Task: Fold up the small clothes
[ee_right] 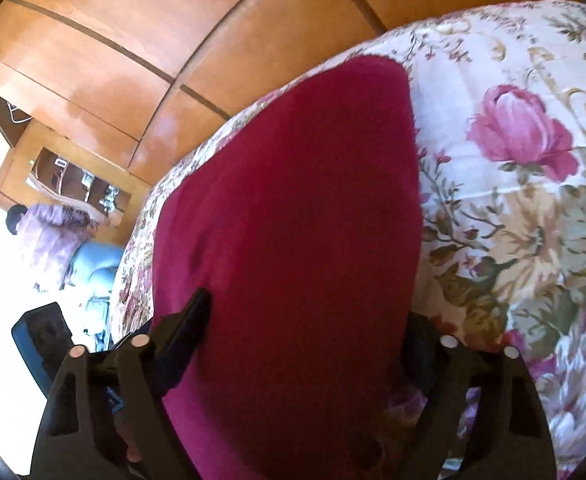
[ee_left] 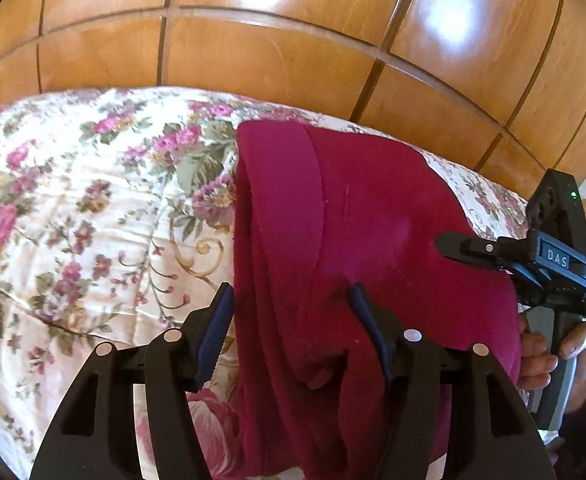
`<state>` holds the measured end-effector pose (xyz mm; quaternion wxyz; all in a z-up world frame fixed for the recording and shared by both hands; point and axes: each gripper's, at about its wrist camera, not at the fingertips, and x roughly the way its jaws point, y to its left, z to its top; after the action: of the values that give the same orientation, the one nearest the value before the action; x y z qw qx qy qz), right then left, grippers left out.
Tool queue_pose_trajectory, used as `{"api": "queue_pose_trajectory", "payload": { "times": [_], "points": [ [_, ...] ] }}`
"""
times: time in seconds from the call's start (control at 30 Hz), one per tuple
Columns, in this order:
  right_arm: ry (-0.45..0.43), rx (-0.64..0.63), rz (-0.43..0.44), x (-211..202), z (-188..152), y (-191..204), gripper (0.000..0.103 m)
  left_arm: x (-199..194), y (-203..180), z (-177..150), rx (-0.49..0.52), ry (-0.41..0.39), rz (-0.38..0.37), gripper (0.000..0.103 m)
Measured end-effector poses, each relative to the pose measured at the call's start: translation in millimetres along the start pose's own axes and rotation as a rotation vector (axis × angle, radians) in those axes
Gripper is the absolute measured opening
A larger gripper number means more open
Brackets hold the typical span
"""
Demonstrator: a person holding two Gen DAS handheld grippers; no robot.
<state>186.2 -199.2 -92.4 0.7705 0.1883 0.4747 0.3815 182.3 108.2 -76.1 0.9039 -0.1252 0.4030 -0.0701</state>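
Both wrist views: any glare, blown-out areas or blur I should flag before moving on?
Left wrist view: white glare patches on the wooden panels; magenta garment and floral bedspread fairly sharp; strong fisheye bending. Right wrist view: floor at far left blown out to white; garment close and soft, little texture readable.

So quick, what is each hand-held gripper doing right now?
Left hand-held gripper: open, fingers straddling the folded dark magenta fabric garment, not clamped.
Right hand-held gripper: open around the same garment; grip cannot be told.
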Motion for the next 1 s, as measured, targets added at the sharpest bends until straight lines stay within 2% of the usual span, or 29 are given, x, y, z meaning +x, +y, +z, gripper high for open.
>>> {"api": "queue_pose_trajectory", "payload": {
  "times": [0.17,0.3,0.37,0.57,0.7,0.8,1.0],
  "points": [
    [0.005,-0.032,-0.017,-4.2,-3.6,10.0,0.051,12.6,25.9,-0.3,-0.151,0.054,-0.156,0.059],
    [-0.026,-0.067,-0.043,-12.2,-10.3,29.4,0.044,8.6,26.9,-5.3,-0.15,0.037,-0.213,0.044],
    [-0.049,-0.079,-0.052,-19.8,-14.9,39.1,0.042,0.4,23.1,-7.1,-0.137,0.021,-0.23,0.039],
    [-0.133,-0.123,-0.053,-63.6,-34.6,55.2,0.041,-18.1,-7.2,-5.8,-0.091,0.0,-0.286,0.036],
    [-0.211,-0.125,-0.093,-106.9,-43.1,44.4,0.041,-15.2,-56.3,-0.3,-0.017,0.01,-0.341,0.036],
    [-0.297,-0.091,-0.143,-156.9,-49.1,19.2,0.041,-6.3,-106.9,11.0,0.056,0.016,-0.39,0.036],
    [-0.465,0.008,-0.254,-241.0,-61.6,-33.5,0.041,27.8,-231.7,31.0,0.244,0.06,-0.455,0.036]
  ]
}}
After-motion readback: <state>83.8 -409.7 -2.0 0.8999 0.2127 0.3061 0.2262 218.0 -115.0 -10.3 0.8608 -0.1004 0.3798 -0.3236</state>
